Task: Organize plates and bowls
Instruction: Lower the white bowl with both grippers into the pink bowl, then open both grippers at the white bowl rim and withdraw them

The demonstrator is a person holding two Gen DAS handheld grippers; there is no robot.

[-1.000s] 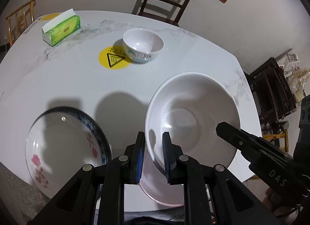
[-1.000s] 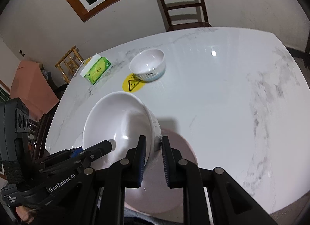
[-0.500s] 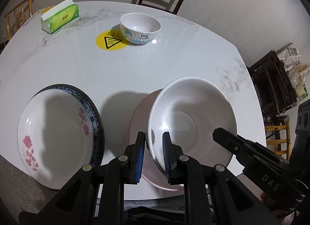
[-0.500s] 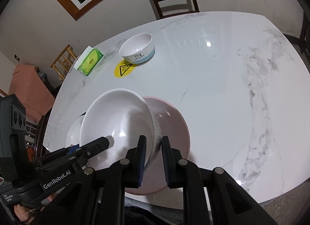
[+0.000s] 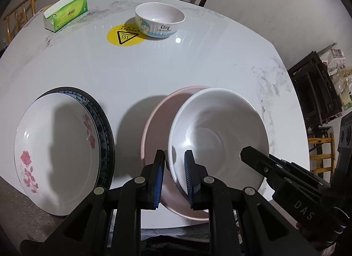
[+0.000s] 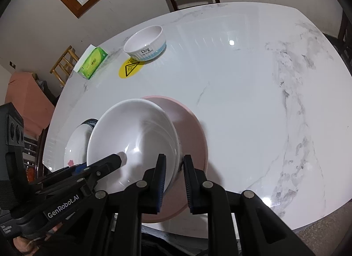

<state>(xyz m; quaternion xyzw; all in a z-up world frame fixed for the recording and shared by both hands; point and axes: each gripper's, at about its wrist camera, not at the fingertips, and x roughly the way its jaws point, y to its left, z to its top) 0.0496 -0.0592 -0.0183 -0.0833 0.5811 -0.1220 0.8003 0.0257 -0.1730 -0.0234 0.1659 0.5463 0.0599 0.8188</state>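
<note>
Two tools carry a wide, glossy white ceramic bowl (image 5: 220, 132) over a shallow pink plate (image 5: 158, 121) at the near edge of the white marble counter (image 5: 198, 62). The left tool (image 5: 175, 176) and right tool (image 6: 173, 176) are each nearly closed, pinching opposite sides of the rim. The bowl hangs tilted and off-centre; uneven release could tip it against the pink plate's rim or towards the near edge. A small printed bowl (image 5: 159, 21) waits at the far side.

Right tool (image 6: 173, 175) clamps white bowl (image 6: 134, 137) rim above pink plate (image 6: 193, 128).
</note>
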